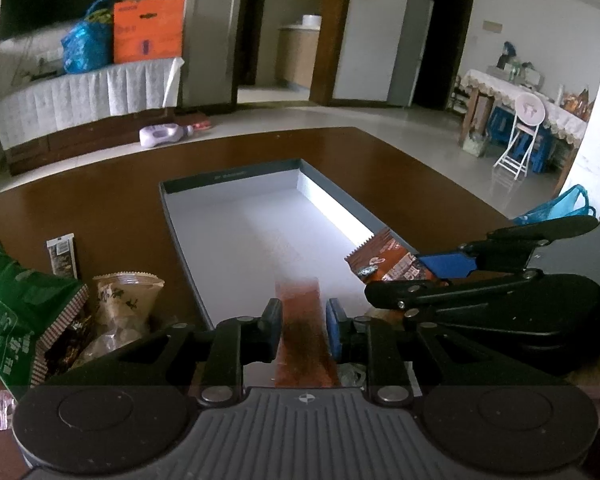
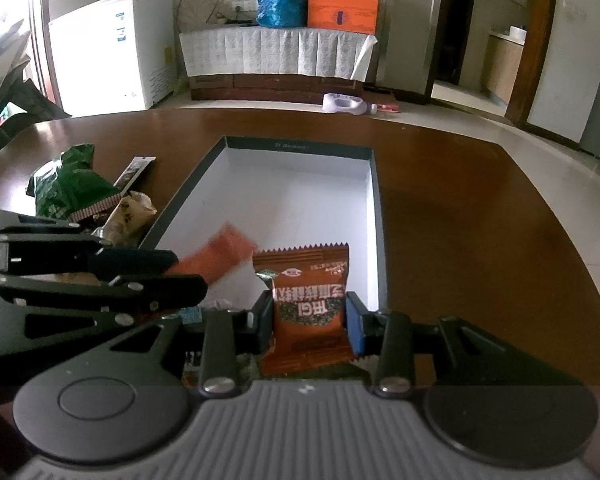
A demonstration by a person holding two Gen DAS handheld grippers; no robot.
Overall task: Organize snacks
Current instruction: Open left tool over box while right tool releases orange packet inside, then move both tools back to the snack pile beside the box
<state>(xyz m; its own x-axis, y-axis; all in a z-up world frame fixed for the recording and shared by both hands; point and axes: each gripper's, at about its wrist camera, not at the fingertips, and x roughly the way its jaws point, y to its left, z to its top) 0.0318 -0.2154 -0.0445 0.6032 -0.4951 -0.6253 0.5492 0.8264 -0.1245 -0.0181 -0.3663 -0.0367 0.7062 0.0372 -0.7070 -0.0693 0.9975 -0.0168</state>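
Note:
A shallow grey box with a white inside (image 1: 236,216) lies on the brown table; it also shows in the right wrist view (image 2: 296,196). My left gripper (image 1: 303,330) is shut on a long orange-red snack strip (image 1: 302,320), blurred, over the box's near end. The strip shows in the right wrist view (image 2: 216,258). My right gripper (image 2: 308,320) is shut on an orange snack packet (image 2: 306,304), held over the box's near right corner. The packet shows in the left wrist view (image 1: 384,258).
Left of the box lie a green bag (image 1: 8,304), a tan packet (image 1: 126,304) and a small dark sachet (image 1: 62,254). In the right wrist view they sit at the left (image 2: 68,186). The table's far edge borders a tiled floor.

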